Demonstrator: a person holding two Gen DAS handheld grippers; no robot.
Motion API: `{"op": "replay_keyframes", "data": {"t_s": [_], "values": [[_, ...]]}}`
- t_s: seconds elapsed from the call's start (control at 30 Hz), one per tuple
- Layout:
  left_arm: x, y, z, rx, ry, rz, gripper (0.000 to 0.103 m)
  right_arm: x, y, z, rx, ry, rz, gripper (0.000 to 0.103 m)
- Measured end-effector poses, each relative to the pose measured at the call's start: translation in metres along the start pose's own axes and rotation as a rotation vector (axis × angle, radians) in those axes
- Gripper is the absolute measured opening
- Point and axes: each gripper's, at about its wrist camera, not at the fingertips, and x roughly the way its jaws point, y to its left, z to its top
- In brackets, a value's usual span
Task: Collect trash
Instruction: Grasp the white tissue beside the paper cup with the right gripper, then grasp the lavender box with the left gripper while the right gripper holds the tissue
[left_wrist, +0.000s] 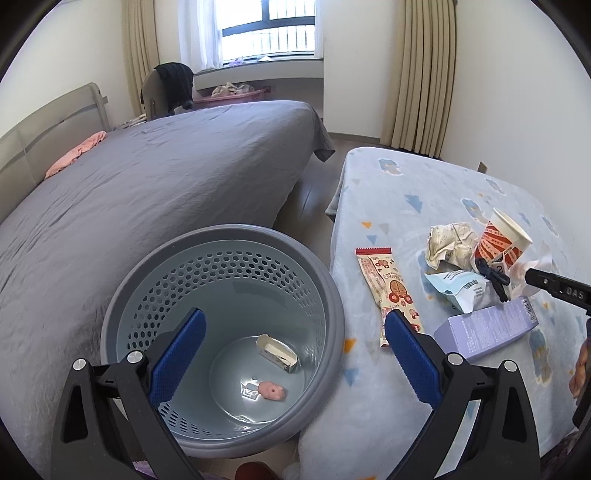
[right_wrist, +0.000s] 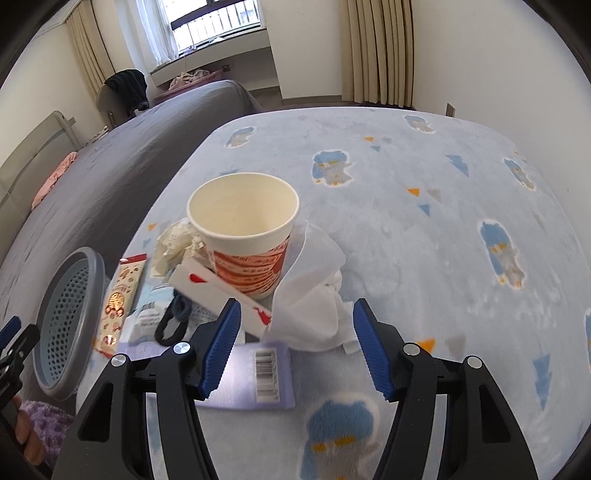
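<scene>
My left gripper (left_wrist: 295, 332) hangs open and empty over a grey perforated bin (left_wrist: 155, 295), which holds a small carton scrap (left_wrist: 277, 352) and a pink bit (left_wrist: 272, 390). To the right, trash lies on a blue blanket-covered table (right_wrist: 406, 206): a snack wrapper (left_wrist: 388, 284), crumpled paper (left_wrist: 448, 243), a red-and-white paper cup (right_wrist: 243, 229), a blue-white packet (left_wrist: 454, 290), a black hair tie (right_wrist: 173, 321), a purple box (right_wrist: 258, 373) and a white tissue (right_wrist: 314, 295). My right gripper (right_wrist: 297, 339) is open, low over the table. The tissue lies between its fingertips, untouched by the pads.
A grey-covered bed (left_wrist: 147, 184) stands left of the bin, with bare floor (left_wrist: 310, 199) between bed and table. A white strip with red marks (right_wrist: 221, 291) leans against the cup. Curtains (left_wrist: 424, 74), a window and a chair line the far wall.
</scene>
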Motion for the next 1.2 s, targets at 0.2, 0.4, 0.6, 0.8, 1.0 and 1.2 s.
{"op": "replay_keyframes", "data": {"t_s": [0.2, 0.4, 0.6, 0.8, 1.0, 1.2], "values": [[0.005, -0.002, 0.001, 0.003, 0.015, -0.009, 0.096, 0.020, -0.005, 0.003, 0.021, 0.023, -0.036, 0.060], [0.007, -0.005, 0.000, 0.013, 0.018, -0.015, 0.096, 0.035, -0.004, 0.003, 0.006, 0.052, -0.050, 0.030], [0.006, -0.008, 0.000, 0.027, 0.010, -0.009, 0.096, 0.027, -0.006, 0.001, 0.016, 0.030, -0.039, 0.017], [0.002, -0.013, -0.001, 0.037, -0.009, -0.018, 0.096, 0.001, -0.013, -0.008, 0.052, -0.007, -0.018, 0.016], [0.002, -0.025, -0.002, 0.053, 0.000, -0.046, 0.096, -0.038, -0.015, -0.028, 0.079, -0.049, 0.013, 0.016], [0.008, -0.046, -0.008, 0.077, 0.028, -0.073, 0.096, -0.064, -0.023, -0.056, 0.111, -0.059, 0.046, 0.016]]}}
